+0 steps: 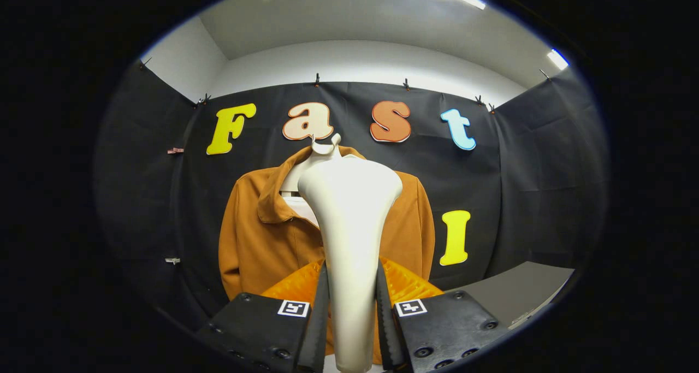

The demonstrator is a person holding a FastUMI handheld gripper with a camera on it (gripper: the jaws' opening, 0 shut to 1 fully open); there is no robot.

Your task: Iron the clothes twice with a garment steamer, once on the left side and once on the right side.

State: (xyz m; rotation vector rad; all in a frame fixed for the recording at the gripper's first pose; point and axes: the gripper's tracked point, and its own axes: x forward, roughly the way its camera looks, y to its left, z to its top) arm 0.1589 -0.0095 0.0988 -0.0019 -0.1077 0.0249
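A brown collared jacket [262, 236] hangs on a white hanger [325, 146] in front of the black cloth wall, facing me. My gripper [352, 307] is shut on the white garment steamer [349, 220], both fingers pressing on its narrow handle. The steamer stands upright between the fingers and widens to a broad head at the top. That head sits in front of the jacket's collar and chest, roughly at the jacket's middle, and hides the centre of the garment. I cannot tell whether the head touches the cloth.
A grey tabletop [519, 291] lies low to the right of the jacket. The black cloth wall [535, 187] closes the booth behind and on both sides. White room walls and ceiling lights show above it.
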